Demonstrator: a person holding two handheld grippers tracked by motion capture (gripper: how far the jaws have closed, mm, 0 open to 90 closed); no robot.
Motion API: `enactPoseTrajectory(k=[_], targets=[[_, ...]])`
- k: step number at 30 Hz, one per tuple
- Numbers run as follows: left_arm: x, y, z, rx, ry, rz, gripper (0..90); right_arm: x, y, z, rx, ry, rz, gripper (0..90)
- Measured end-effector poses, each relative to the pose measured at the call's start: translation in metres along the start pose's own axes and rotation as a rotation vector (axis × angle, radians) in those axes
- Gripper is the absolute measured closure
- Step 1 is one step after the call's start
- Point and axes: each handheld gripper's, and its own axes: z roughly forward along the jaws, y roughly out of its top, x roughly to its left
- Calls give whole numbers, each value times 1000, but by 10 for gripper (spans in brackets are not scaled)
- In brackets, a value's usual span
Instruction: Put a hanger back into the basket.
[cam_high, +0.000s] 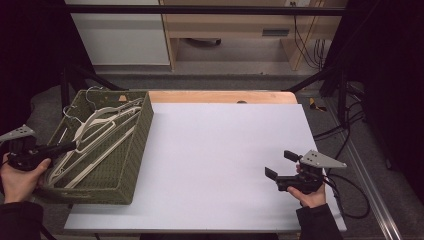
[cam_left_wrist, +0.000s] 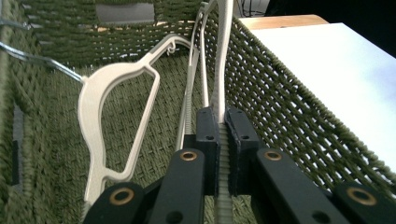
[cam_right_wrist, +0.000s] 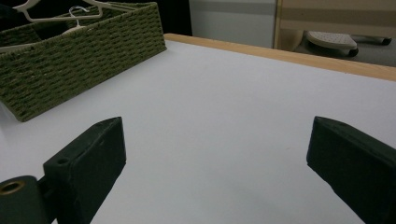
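The left gripper (cam_left_wrist: 223, 121) is clamping a white hanger (cam_left_wrist: 223, 56) inside the green basket (cam_high: 142, 145) at the table's (cam_high: 225, 165) left edge. Nothing is out yet. The right gripper (cam_high: 281, 167) is waiting wide open near the right edge.
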Motion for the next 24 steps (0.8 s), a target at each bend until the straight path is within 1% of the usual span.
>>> enactPoseTrajectory(k=[1, 2, 3, 5, 7, 8, 9, 10, 12, 13, 14, 16, 17, 18, 19, 20, 21, 22, 23, 24], targets=[[2, -3, 3, 6, 3, -11, 850, 0, 0, 0, 0, 0, -3, 54], [3, -7, 5, 13, -4, -24, 850, 0, 0, 1, 1, 1, -5, 54], [6, -10, 5, 17, 6, -28, 850, 0, 0, 1, 1, 1, -5, 54], [10, -14, 6, 26, 14, -55, 849, 0, 0, 0, -1, 1, -2, 54], [13, -14, 7, 60, 32, -86, 845, 0, 0, 1, 1, 0, -5, 54], [13, -13, 8, 86, 53, -96, 841, 0, -1, 1, 3, 4, -9, 54], [13, -13, 9, 91, 68, -106, 837, 0, -1, 1, 4, 4, -9, 54], [12, -11, 11, 125, 103, -121, 829, 0, -1, 1, 2, 3, -8, 54], [9, -9, 12, 152, 144, -115, 822, 0, -1, 1, 3, 5, -9, 54], [8, -8, 13, 166, 166, -128, 814, 0, -1, 1, 3, 5, -8, 54], [8, -7, 14, 176, 187, -119, 806, 0, 0, 1, 0, 2, -6, 54], [5, -6, 18, 208, 276, -94, 787, 1, 0, 1, 1, 2, -4, 54], [6, -6, 20, 229, 309, -83, 781, 1, 0, 1, -1, 4, -4, 54], [7, -6, 21, 245, 329, -76, 778, 1, 0, 1, -1, 4, -6, 54], [8, -6, 21, 257, 336, -81, 773, 1, 0, 1, 0, 4, -5, 54], [9, -6, 22, 252, 344, -94, 768, 1, 0, 0, -1, 5, -5, 54], [9, -6, 22, 252, 355, -95, 761, 1, 0, 0, -1, 6, -4, 54], [8, -7, 23, 261, 377, -98, 752, 1, 0, 0, 0, 4, -4, 55], [8, -7, 24, 269, 396, -93, 740, 1, 0, 1, 0, 2, -5, 55], [7, -7, 24, 276, 424, -89, 720, 1, 0, 1, -2, 4, -6, 54]])
